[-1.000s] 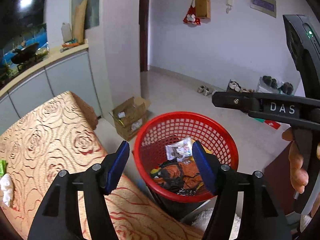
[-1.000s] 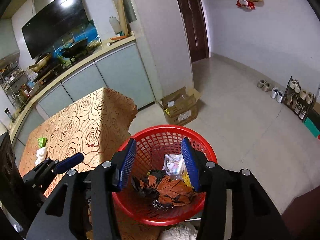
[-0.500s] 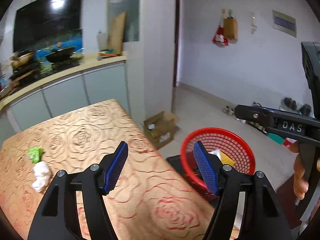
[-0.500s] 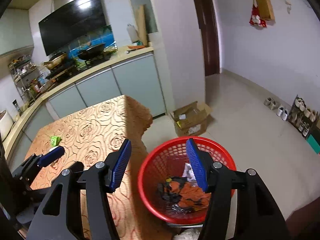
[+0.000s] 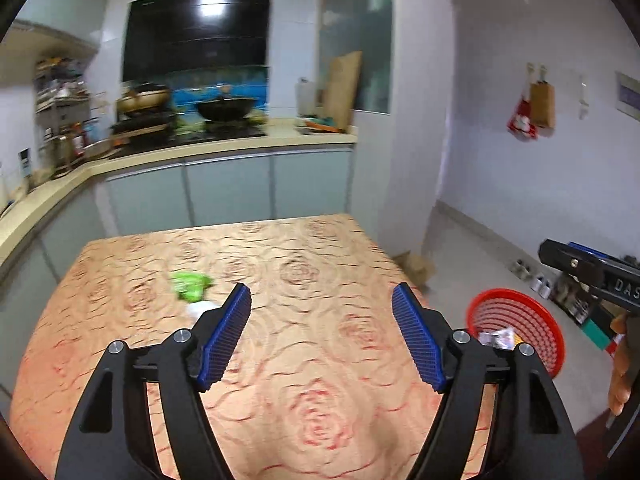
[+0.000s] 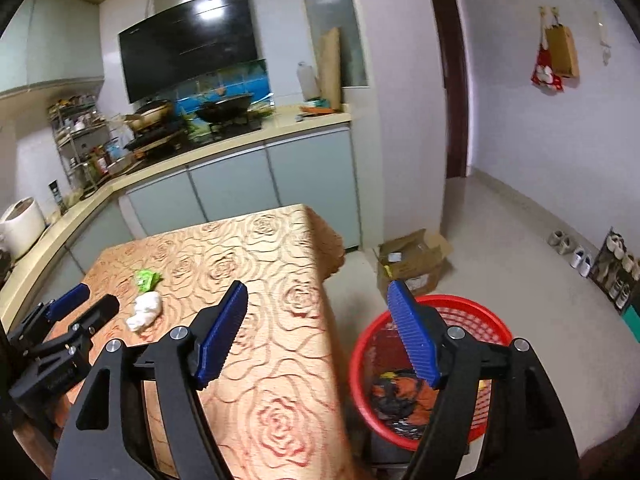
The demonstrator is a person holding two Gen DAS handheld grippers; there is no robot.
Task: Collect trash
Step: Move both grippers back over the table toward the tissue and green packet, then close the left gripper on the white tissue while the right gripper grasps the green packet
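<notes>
A green wrapper (image 5: 190,285) (image 6: 146,279) and a crumpled white tissue (image 6: 145,311) lie on the rose-patterned table (image 5: 320,360) (image 6: 272,360). In the left wrist view the tissue (image 5: 198,310) is mostly hidden behind a finger. My left gripper (image 5: 321,336) is open and empty above the table, a little right of both; it also shows in the right wrist view (image 6: 82,306). My right gripper (image 6: 316,334) is open and empty over the table's right edge. A red basket (image 6: 432,372) (image 5: 516,330) with trash inside stands right of the table.
A kitchen counter (image 5: 192,152) with pans and cabinets runs behind and left of the table. An open cardboard box (image 6: 414,260) lies on the floor beyond the basket. Shoes and a rack (image 6: 612,264) stand along the right wall.
Both grippers swung left, away from the basket and toward the table. The wrapper and tissue came toward the middle of the left view. Both stayed open and empty.
</notes>
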